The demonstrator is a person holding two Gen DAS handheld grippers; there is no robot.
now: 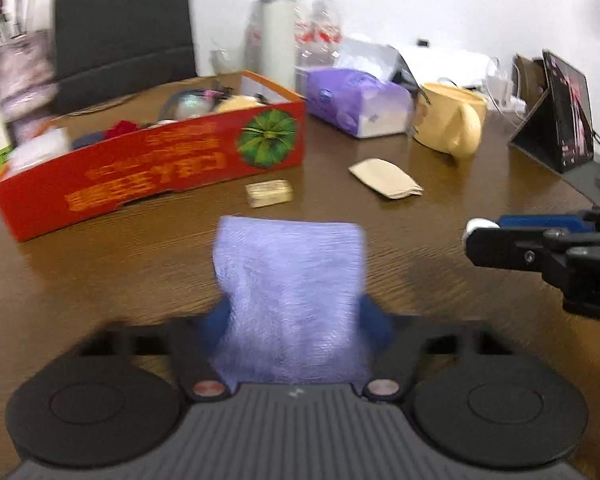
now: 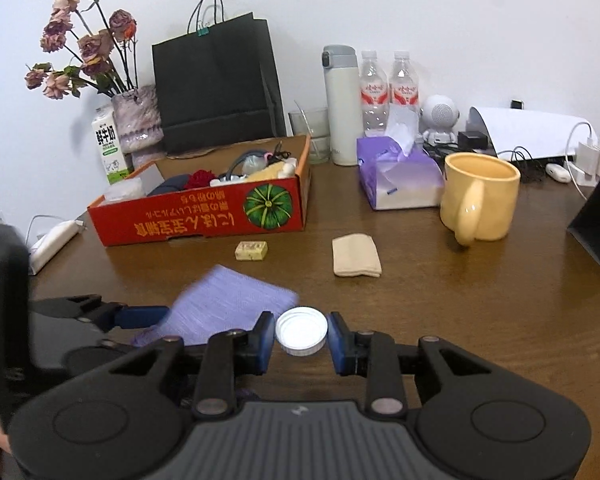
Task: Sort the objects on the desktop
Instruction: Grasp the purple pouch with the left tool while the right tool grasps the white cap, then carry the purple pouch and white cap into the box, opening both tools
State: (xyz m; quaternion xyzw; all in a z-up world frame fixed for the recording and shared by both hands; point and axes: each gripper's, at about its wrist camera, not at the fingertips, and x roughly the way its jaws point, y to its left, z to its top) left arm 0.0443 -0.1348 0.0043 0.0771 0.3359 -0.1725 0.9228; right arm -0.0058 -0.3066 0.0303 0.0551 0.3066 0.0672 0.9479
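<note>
1. The left gripper (image 1: 296,312) tips down toward the desk, and its blue pads (image 1: 374,320) are clamped on a purple cloth (image 1: 292,296) that stands up between them, clear of the wood. The left view is blurred.
2. From the right wrist view, that same cloth (image 2: 228,308) sticks out flat from the left gripper (image 2: 156,318) at the lower left, just beside the right gripper.
3. The right gripper (image 2: 301,338) also angles down, jaws closed in on a white bottle cap (image 2: 301,336); both blue pads (image 2: 338,340) press its rim.
4. In the left view the right gripper (image 1: 480,230) comes in from the right edge with the cap's white edge (image 1: 478,226) showing at its tip.
5. Below lies a brown wooden desk (image 2: 460,300). On it, well ahead of the grippers: a small yellowish packet (image 2: 251,250), a folded beige napkin (image 2: 356,261), and a yellow mug (image 2: 478,200) farther right.
6. A red cardboard box (image 2: 204,216) with a green pumpkin print sits at the left rear, already holding mixed items.
7. Behind it: a purple tissue pack (image 2: 396,178), a white flask (image 2: 340,104), two water bottles (image 2: 388,88), a black paper bag (image 2: 216,84), a milk carton (image 2: 110,146) and dried roses (image 2: 84,44) against a white wall (image 2: 420,8).
</note>
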